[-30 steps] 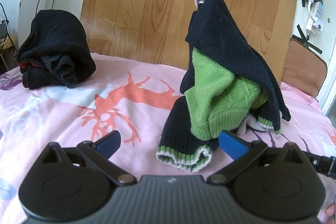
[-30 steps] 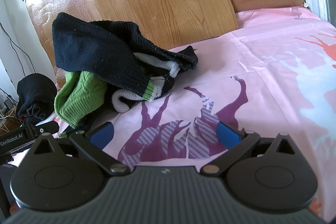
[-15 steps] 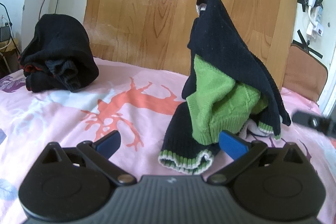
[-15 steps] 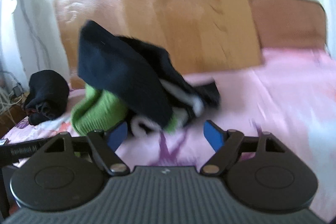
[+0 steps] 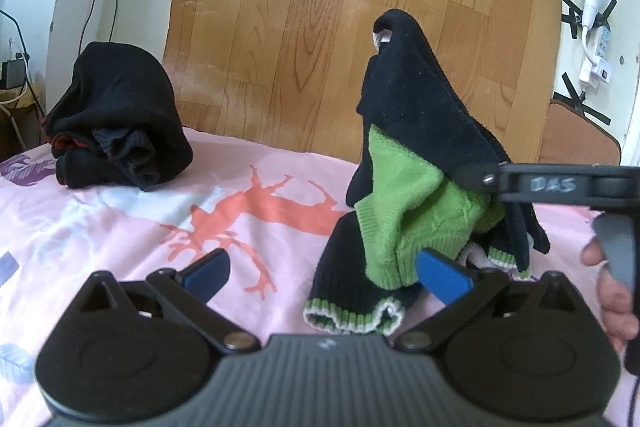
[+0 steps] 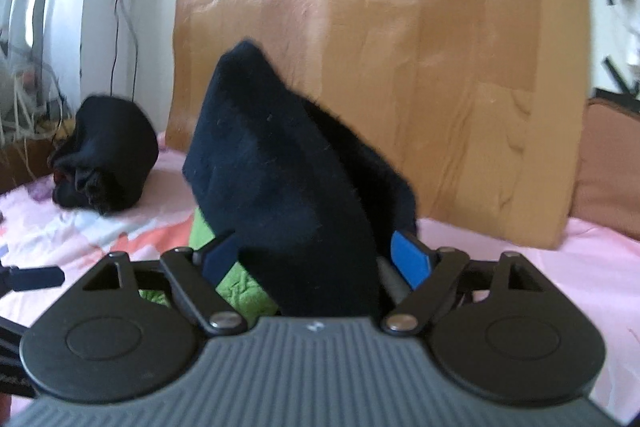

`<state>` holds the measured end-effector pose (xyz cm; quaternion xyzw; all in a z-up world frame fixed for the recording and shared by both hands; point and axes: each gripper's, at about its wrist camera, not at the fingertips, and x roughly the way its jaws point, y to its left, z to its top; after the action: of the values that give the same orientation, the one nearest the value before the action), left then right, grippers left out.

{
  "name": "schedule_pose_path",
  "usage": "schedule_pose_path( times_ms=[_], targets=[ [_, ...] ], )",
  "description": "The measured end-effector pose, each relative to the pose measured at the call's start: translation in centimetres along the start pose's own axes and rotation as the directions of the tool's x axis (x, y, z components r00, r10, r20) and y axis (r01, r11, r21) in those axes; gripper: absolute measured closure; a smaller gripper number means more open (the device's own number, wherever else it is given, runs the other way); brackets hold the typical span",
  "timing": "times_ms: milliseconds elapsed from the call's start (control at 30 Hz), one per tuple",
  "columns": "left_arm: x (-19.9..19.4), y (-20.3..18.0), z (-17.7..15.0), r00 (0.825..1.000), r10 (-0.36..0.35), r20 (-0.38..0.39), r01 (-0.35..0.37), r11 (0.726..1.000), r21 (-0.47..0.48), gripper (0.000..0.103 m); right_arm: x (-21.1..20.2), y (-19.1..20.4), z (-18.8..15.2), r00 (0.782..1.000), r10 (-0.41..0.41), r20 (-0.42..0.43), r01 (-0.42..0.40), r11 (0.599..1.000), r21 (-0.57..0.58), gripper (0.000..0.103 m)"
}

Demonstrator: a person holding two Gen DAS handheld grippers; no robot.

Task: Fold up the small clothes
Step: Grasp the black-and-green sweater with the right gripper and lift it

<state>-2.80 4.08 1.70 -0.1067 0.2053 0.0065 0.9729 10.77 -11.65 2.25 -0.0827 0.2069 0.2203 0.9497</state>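
A navy sweater with green panels and striped cuffs [image 5: 416, 147] stands in a peaked heap on the pink printed bedsheet [image 5: 120, 219]. My left gripper [image 5: 324, 275] is open, and the sweater's striped hem lies just ahead of it near the right pad [image 5: 442, 275]. In the right wrist view the navy cloth [image 6: 288, 187] fills the gap of my right gripper [image 6: 314, 257]. Its jaws are opening and the blue pads [image 6: 410, 259] do not press the fabric. From the left wrist view, the right gripper's finger [image 5: 480, 179] reaches into the sweater's side.
A folded dark bundle of clothes [image 5: 116, 123] lies at the back left of the bed. A wooden headboard panel [image 5: 300, 27] stands behind, with a brown cushion [image 5: 576, 135] to the right. Cables hang on the left wall. A hand [image 5: 612, 291] holds the right gripper's handle.
The right gripper swung left and rolled level, closing in on the sweater until the navy cloth sits between its jaws. It now shows in the left wrist view. The left gripper barely moved.
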Motion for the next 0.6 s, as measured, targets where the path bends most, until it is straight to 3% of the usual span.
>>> schedule_pose_path(
  times_ms=[33,67,100,200,267,367,467,600],
  targets=[
    [0.0,0.0,0.0,1.000,0.000,0.001,0.000,1.000,0.001,0.000,0.5,0.2,0.0,1.000,0.002,-0.009,-0.002,1.000,-0.013,0.020],
    [0.0,0.0,0.0,1.000,0.001,0.000,-0.001,1.000,0.002,0.000,1.0,0.3,0.2,1.000,-0.013,-0.018,0.012,0.999,-0.031,0.041],
    [0.0,0.0,0.0,1.000,0.001,-0.001,-0.001,1.000,0.004,0.000,1.2,0.0,0.8,0.999,-0.033,-0.018,0.032,0.999,-0.028,0.078],
    [0.0,-0.1,-0.1,1.000,0.001,-0.002,-0.001,1.000,0.009,0.000,-0.5,-3.8,3.1,0.993,-0.084,0.079,0.071,0.985,0.159,0.092],
    [0.1,-0.1,0.0,1.000,0.002,-0.004,-0.002,1.000,0.014,0.000,-2.9,-6.5,4.8,0.959,-0.222,0.178,0.178,0.956,0.232,0.093],
    [0.0,-0.2,-0.1,1.000,0.004,-0.004,-0.004,1.000,0.019,0.000,-7.7,-11.3,6.5,0.880,-0.392,0.269,0.292,0.893,0.343,0.093],
    [0.3,-0.3,-0.1,1.000,0.007,-0.019,-0.007,1.000,0.029,0.000,-11.5,-15.5,6.8,0.804,-0.533,0.263,0.416,0.821,0.391,0.093],
    [0.1,-0.6,-0.1,1.000,0.013,-0.015,-0.012,0.999,0.046,0.000,-14.6,-19.9,4.9,0.703,-0.686,0.187,0.561,0.698,0.445,0.092]
  ],
)
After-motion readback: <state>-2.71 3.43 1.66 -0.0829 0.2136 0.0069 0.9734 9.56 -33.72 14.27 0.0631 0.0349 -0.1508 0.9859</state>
